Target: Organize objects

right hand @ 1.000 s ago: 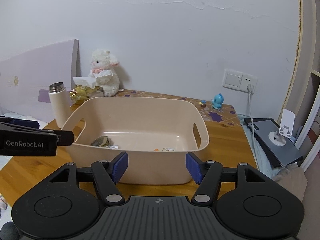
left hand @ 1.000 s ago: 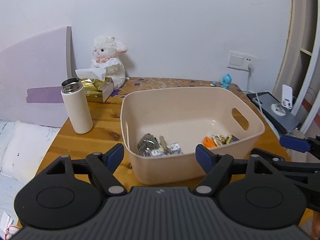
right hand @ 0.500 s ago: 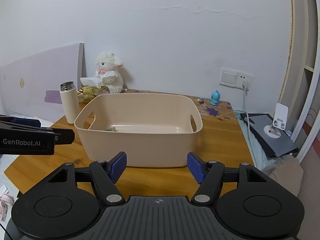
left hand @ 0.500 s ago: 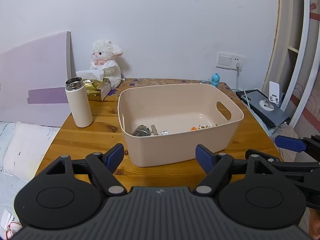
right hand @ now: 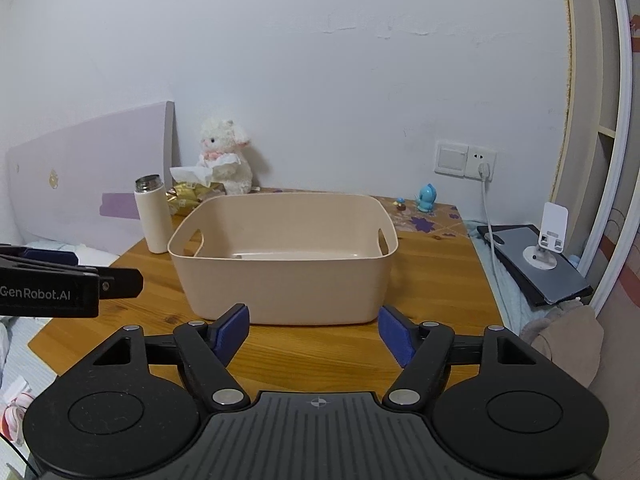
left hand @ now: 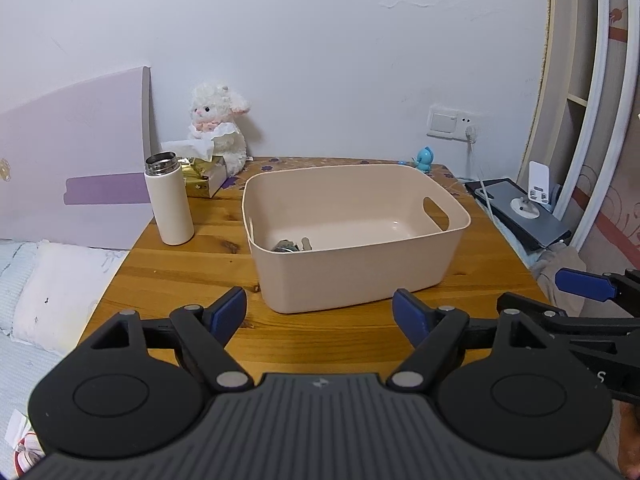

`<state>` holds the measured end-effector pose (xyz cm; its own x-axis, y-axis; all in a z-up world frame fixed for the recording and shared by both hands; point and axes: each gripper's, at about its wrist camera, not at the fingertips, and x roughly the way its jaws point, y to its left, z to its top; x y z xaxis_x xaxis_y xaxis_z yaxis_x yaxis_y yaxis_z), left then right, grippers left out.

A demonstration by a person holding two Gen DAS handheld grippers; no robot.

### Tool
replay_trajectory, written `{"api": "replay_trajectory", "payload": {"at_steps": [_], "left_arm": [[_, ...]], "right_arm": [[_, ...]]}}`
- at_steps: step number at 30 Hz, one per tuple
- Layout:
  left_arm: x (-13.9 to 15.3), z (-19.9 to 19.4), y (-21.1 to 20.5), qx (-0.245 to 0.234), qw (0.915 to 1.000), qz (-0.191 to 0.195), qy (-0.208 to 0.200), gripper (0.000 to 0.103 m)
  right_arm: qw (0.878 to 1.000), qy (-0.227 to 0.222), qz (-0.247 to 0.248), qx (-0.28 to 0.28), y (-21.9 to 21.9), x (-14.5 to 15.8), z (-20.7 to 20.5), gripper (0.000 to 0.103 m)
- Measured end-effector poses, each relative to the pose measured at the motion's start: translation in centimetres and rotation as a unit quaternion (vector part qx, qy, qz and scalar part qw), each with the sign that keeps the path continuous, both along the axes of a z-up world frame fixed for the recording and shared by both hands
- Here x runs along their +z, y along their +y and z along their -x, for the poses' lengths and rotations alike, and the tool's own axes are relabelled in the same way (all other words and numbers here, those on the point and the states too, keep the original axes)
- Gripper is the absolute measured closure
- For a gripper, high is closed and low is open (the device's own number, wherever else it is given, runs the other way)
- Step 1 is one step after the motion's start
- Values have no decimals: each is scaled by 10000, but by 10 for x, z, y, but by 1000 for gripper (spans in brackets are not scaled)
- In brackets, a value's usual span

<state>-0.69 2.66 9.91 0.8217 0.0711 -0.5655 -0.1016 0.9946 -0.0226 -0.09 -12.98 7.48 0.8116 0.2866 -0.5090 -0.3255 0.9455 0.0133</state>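
A beige plastic bin with handle cut-outs stands on the wooden table. Small items lie at its bottom; its near wall hides most of them. My left gripper is open and empty, low over the table's front edge, short of the bin. My right gripper is also open and empty, in front of the bin. In the left wrist view the right gripper's blue fingertip shows at the right edge.
A white flask stands left of the bin. Behind it are a gold tissue box and a plush lamb. A blue figurine sits at the back right. A dark tablet with a phone stand lies off the table's right side.
Both grippers have pulled back and away from the bin, which now looks smaller and farther. Fewer of the items inside it show. Both grippers stay open.
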Motion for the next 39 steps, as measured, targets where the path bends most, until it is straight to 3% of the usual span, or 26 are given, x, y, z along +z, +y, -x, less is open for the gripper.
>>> {"api": "replay_trajectory", "payload": {"at_steps": [3,12,23,39], "left_arm": [[1,10,2,55,10000,25,-61,12],[2,27,6,5,10000,-21,17,11],[1,36,6,-114,9999,-24,64,10],[-2,33,13,-119,9999,-41,90,6]], "right_arm": [[10000,-36,8,6,-1,3,6,28],[9999,87,-88,-30,-1,4,17,25],[9997,197,-133,-103,3,3,18,12],[9992,314,-9,-248,6,-2,13,7]]}}
